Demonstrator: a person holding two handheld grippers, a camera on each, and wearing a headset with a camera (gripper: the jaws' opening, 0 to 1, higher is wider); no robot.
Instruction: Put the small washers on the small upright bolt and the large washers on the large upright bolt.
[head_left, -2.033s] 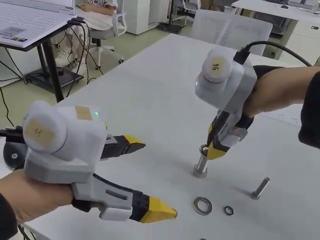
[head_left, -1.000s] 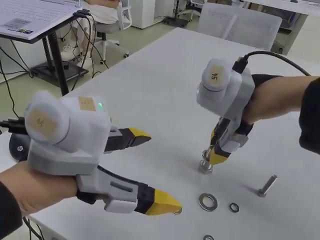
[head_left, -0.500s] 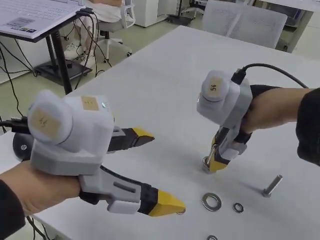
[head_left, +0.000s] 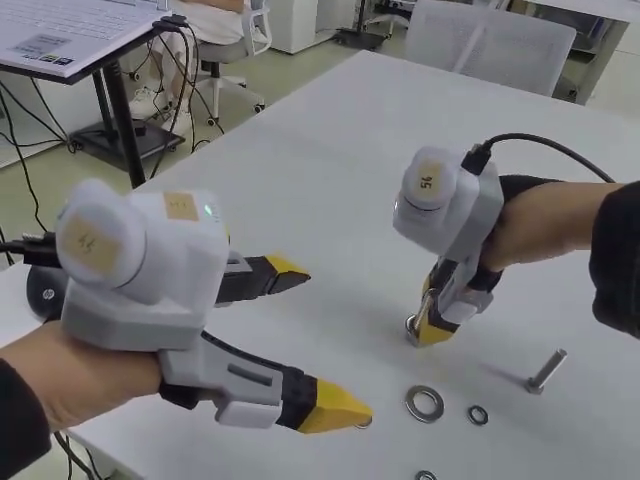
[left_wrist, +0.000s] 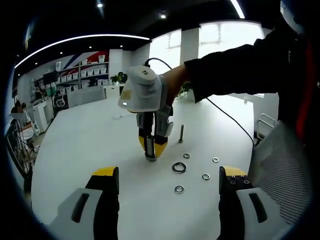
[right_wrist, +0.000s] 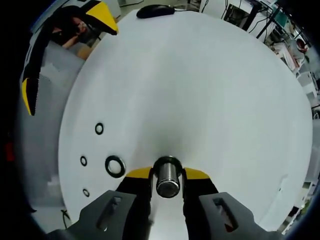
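Item one, right gripper (head_left: 428, 328): I read its jaws as set close against both sides of the large upright bolt (right_wrist: 167, 179), tips low at the bolt's foot on the white table (head_left: 350, 150). Whether a washer sits under them I cannot tell. Item two, left gripper (head_left: 325, 340): jaws spread wide, holding nothing, hovering over the table's near edge. Item three, large washer (head_left: 425, 404): flat on the table, just beside the right gripper's tips on my side. Item four, small washers (left_wrist: 206, 176): scattered flat between the two grippers, one just beside the large washer. Item five, small upright bolt (head_left: 545, 370): standing apart, to the right gripper's right.
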